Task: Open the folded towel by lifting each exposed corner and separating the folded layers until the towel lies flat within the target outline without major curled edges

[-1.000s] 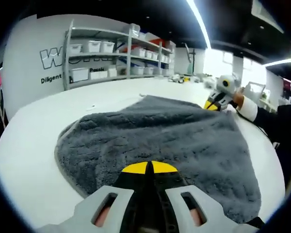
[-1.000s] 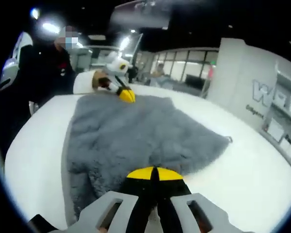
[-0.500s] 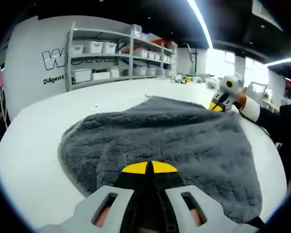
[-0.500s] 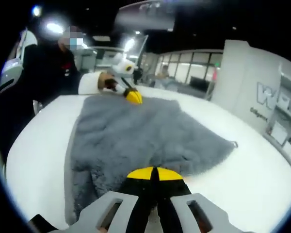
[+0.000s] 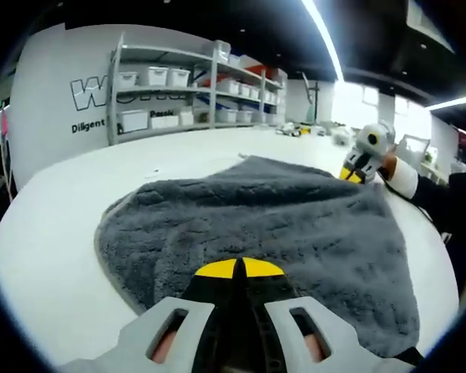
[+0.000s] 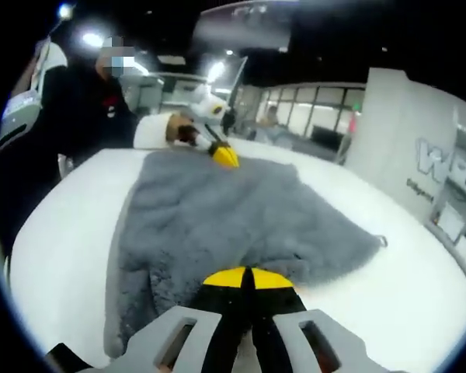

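A grey plush towel (image 5: 256,210) lies spread on the white table (image 5: 46,233), stretched between both grippers. In the left gripper view my left gripper (image 5: 241,269) is shut, its yellow tips on the towel's near corner. The right gripper (image 5: 356,171) pinches the far right corner, held by a hand with a white cuff. In the right gripper view the towel (image 6: 217,217) runs from my shut right gripper (image 6: 247,277) to the left gripper (image 6: 225,157) at the opposite corner. A small loop tag (image 6: 382,241) sticks out at one side corner. The towel's edges look mostly flat, with slight waves.
Shelving with white bins (image 5: 179,93) stands against the back wall beyond the table. A person in dark clothes (image 6: 70,116) stands at the table's far side in the right gripper view. Bare white tabletop (image 6: 419,311) surrounds the towel.
The grippers have drawn a little further apart and the towel looks pulled flatter between them. Both views have shifted slightly with the hands.
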The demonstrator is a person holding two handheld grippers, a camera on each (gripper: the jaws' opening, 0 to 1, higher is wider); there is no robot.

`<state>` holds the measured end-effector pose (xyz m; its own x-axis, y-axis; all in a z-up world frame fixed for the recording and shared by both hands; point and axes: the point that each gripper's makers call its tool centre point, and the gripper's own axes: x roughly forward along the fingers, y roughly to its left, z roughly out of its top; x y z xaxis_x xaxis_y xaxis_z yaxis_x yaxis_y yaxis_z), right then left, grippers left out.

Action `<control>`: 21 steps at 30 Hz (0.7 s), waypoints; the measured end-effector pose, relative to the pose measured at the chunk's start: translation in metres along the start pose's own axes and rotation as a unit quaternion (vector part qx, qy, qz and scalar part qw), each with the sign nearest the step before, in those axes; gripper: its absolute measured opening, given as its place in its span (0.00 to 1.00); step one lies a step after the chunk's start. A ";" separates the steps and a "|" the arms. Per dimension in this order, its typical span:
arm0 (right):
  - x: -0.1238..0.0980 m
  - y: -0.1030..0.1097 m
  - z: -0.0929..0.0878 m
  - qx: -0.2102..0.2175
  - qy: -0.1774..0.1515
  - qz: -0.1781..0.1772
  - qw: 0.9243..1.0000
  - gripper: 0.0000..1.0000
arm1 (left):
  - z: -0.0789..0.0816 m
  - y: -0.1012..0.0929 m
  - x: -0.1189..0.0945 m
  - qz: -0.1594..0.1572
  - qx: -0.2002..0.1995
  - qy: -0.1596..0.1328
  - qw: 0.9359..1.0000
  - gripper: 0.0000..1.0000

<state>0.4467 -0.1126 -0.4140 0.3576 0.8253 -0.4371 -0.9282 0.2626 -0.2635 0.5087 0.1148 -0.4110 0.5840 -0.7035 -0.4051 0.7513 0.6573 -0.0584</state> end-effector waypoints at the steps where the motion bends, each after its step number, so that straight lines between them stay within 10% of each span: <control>1: 0.000 0.001 0.000 -0.010 0.001 0.000 1.000 0.00 | 0.000 0.000 0.000 0.000 0.000 0.000 1.000 0.00; 21: -0.008 -0.008 0.011 -0.014 -0.018 -0.010 1.000 0.00 | 0.001 0.002 -0.001 0.005 0.018 0.002 1.000 0.01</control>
<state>0.4504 -0.1164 -0.3988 0.3721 0.8372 -0.4008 -0.9173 0.2657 -0.2968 0.5099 0.1166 -0.4093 0.5908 -0.6955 -0.4088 0.7560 0.6543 -0.0207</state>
